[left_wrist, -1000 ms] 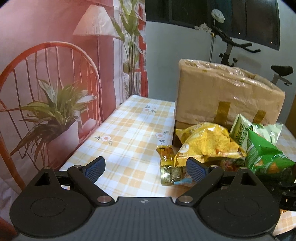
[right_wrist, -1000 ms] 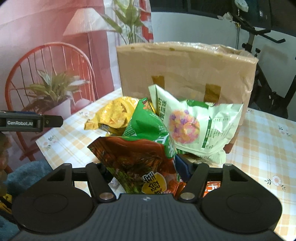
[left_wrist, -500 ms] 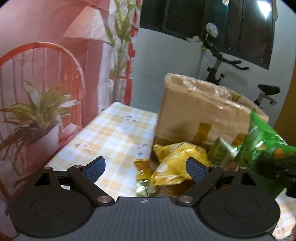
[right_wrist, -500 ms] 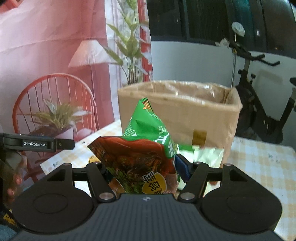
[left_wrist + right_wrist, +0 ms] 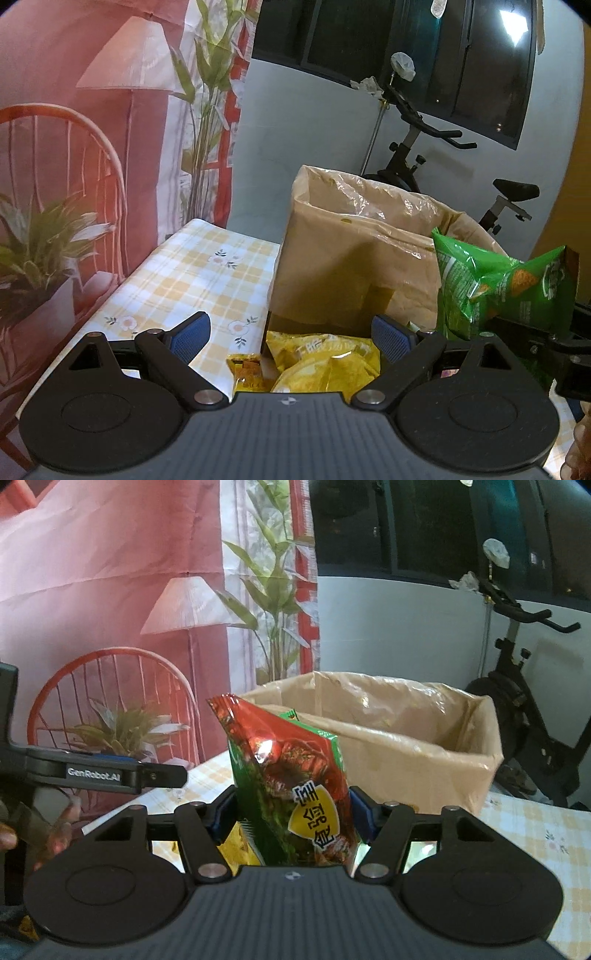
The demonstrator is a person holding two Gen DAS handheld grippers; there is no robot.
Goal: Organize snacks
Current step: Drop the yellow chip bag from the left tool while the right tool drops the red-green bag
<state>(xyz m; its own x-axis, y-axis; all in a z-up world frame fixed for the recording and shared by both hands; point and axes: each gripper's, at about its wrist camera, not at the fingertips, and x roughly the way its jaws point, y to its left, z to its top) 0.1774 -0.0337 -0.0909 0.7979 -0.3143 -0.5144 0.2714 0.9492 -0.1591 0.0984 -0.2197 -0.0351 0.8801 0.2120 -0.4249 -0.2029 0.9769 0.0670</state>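
My right gripper (image 5: 293, 818) holds a red-and-green snack bag (image 5: 291, 775) upright between its blue pads, and its jaws are closing on it. The bag hangs in front of an open cardboard box (image 5: 424, 760) lined with clear plastic, near its rim. In the left wrist view the same bag (image 5: 498, 288) shows green at the right, beside the box (image 5: 351, 266). My left gripper (image 5: 291, 336) is open with nothing between its pads. Beyond it a yellow chip bag (image 5: 325, 362) and a small yellow packet (image 5: 247, 369) lie on the checked tablecloth (image 5: 192, 273).
The box stands at the table's middle. An exercise bike (image 5: 424, 147) stands behind it by the wall. A printed backdrop with a chair and plants hangs on the left. A person's hand (image 5: 55, 834) holds the left gripper's handle.
The right gripper has lifted the snack bag off the pile, up to the box's rim. The left gripper has risen and tipped upward, so the pile sits lower in its view.
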